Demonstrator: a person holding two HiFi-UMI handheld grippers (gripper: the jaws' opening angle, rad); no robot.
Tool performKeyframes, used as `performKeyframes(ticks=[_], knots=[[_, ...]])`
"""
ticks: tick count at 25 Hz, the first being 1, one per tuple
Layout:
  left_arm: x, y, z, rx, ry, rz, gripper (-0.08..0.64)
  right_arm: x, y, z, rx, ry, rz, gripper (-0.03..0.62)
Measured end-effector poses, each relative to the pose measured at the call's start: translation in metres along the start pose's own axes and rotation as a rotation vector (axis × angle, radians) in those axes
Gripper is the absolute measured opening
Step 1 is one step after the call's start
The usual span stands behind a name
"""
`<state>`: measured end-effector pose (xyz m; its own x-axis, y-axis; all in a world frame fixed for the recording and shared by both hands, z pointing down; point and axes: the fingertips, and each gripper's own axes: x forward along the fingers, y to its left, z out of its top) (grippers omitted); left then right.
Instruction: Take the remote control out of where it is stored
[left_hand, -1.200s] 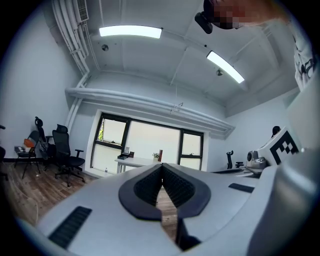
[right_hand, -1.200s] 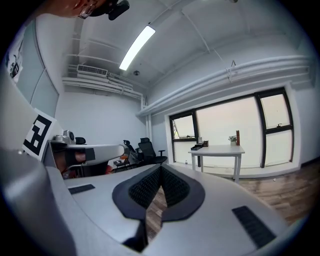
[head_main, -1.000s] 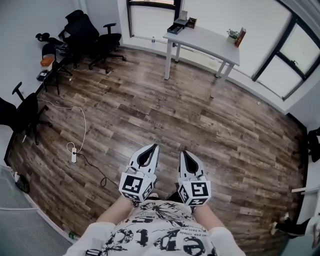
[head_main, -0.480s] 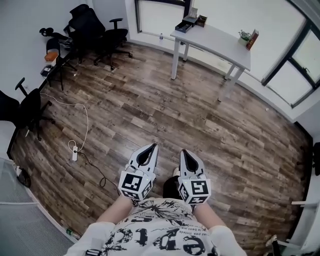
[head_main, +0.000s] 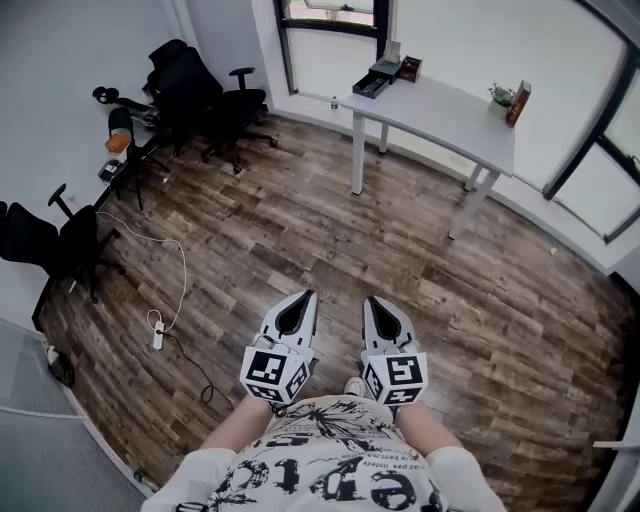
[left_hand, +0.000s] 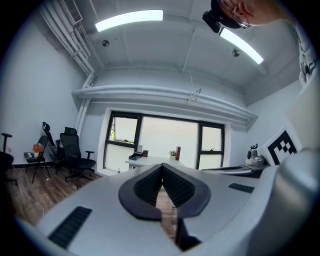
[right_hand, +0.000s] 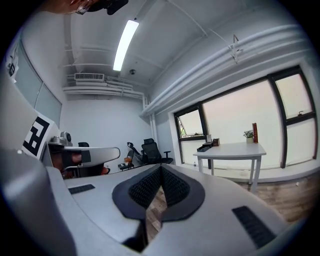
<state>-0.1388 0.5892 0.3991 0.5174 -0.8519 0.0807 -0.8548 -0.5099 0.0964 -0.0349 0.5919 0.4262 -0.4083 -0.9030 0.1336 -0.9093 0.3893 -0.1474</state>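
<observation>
- Head view: the left hand-held gripper (head_main: 309, 294) and the right hand-held gripper (head_main: 369, 300) are held side by side, close to the person's body, above the wooden floor (head_main: 300, 220). Both point forward and neither touches anything.
- Head view: well ahead stands a white counter (head_main: 440, 108). A dark tray (head_main: 371, 85) lies at its left end, and a potted plant (head_main: 497, 95) and a brown box (head_main: 518, 103) are at its right end. The remote control cannot be made out at this range.
- Head view: black office chairs (head_main: 205, 85) are grouped at the far left wall. A power strip (head_main: 158, 335) lies on the floor to the left.
- Left gripper view: the jaws are pressed together, ribbed pads meeting, with nothing between them. The counter shows beyond the tips, in front of the window.
- Right gripper view: this hand-held gripper's jaws are likewise together and empty. The counter stands off to the right, the chairs beyond the tips. No remote control is distinguishable here either.
</observation>
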Motion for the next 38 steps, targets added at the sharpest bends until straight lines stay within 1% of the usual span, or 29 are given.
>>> performKeyframes(ticks=[4,7,9,11,15,19,22,27,32,35,38], knots=[[0.046,-0.019,-0.001,-0.004,0.02,-0.038,0.009,0.012,-0.042,0.006,-0.006,0.007,-0.018,-0.008],[0.072,-0.033,-0.002,0.041,0.036,-0.076,0.009,0.015,-0.069,0.007,0.005,0.016,-0.048,-0.008],[0.088,-0.035,-0.001,0.064,0.039,-0.097,0.009,0.02,-0.078,0.011,-0.043,0.011,-0.069,-0.008],[0.104,-0.032,0.0,0.05,0.039,-0.119,0.009,0.028,-0.084,0.016,-0.09,0.009,-0.089,-0.008],[0.136,-0.014,-0.002,0.004,0.023,-0.166,0.009,0.055,-0.101,0.013,-0.062,0.034,-0.134,-0.008],[0.183,0.018,0.0,-0.023,0.033,-0.224,0.009,0.101,-0.121,0.016,-0.051,0.058,-0.206,-0.008],[0.221,0.055,0.01,-0.041,0.043,-0.266,0.009,0.142,-0.127,0.025,-0.051,0.061,-0.254,-0.008],[0.274,0.123,0.036,-0.001,0.019,-0.312,0.009,0.221,-0.125,0.047,-0.044,0.023,-0.318,-0.008],[0.304,0.181,0.049,0.003,0.023,-0.334,0.009,0.284,-0.111,0.057,-0.033,0.006,-0.338,-0.008],[0.319,0.217,0.051,-0.014,0.028,-0.306,0.009,0.322,-0.103,0.059,-0.015,0.017,-0.314,-0.008],[0.337,0.241,0.048,-0.031,0.045,-0.277,0.009,0.354,-0.107,0.061,-0.011,0.03,-0.289,-0.008]])
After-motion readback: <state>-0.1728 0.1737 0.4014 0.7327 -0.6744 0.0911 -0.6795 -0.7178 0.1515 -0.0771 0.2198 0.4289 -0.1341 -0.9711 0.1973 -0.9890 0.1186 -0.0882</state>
